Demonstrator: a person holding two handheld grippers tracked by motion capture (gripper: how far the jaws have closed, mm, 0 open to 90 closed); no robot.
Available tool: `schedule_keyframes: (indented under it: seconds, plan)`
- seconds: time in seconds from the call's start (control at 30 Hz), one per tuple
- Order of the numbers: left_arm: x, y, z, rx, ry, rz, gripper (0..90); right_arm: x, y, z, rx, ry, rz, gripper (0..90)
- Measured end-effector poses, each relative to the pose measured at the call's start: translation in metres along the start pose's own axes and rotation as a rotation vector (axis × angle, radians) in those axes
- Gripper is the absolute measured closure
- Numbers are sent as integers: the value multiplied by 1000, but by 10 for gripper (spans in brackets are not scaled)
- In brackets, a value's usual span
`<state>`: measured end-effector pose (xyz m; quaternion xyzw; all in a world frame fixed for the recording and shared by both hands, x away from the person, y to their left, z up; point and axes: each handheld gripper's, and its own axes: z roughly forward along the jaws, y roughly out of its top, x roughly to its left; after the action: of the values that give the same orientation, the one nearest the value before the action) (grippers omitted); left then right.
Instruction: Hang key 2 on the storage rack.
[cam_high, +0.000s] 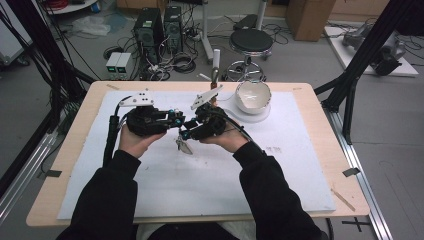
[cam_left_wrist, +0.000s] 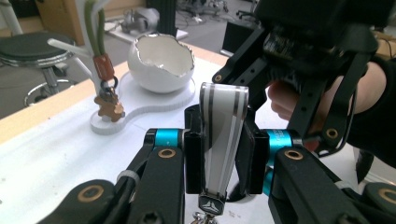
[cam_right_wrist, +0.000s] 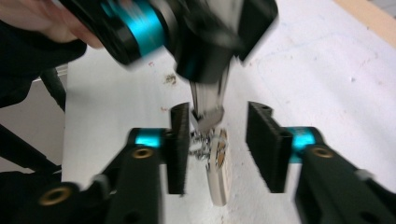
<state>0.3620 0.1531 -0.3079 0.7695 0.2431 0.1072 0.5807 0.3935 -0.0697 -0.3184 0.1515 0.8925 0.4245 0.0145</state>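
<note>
A keychain with a grey-and-white striped strap (cam_left_wrist: 223, 135) hangs over the white mat, and my left gripper (cam_left_wrist: 223, 161) is shut on that strap. Below the strap, a small metal chain and a pale wooden disc charm (cam_right_wrist: 220, 172) dangle. My right gripper (cam_right_wrist: 217, 147) is open, its jaws standing on either side of the chain and charm without touching them. In the high view both grippers meet at the table's middle, left gripper (cam_high: 176, 120) and right gripper (cam_high: 186, 132), with the keychain (cam_high: 183, 145) hanging just beneath them.
A white eggshell-shaped bowl (cam_high: 253, 96) sits on a white base (cam_left_wrist: 140, 109) at the back of the mat. Beside it a small branch stand (cam_left_wrist: 95, 42) carries a brown bear charm (cam_left_wrist: 109, 109). The white mat (cam_high: 200, 185) covers most of the wooden table.
</note>
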Motion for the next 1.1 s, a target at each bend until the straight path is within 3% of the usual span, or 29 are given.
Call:
schedule_keyframes:
  seconds: [0.27,0.4,0.43,0.47,0.8,1.1]
  plan:
    - [6,1,-6,-5,36,-7,752,-4,-6,-2,36,-28,17,270]
    - [12,1,-9,-11,60,-17,752,-7,-12,-9,26,-88,43,111]
    - [12,2,-9,-8,67,-14,752,-8,-13,-11,26,-108,50,107]
    - [13,2,-9,-2,75,-9,752,-11,-18,-16,13,-147,73,15]
    - [18,4,-7,-3,87,3,752,-16,-42,-38,-4,-253,89,8]
    - [25,17,-7,0,106,32,751,-23,-72,-62,-22,-303,123,8]
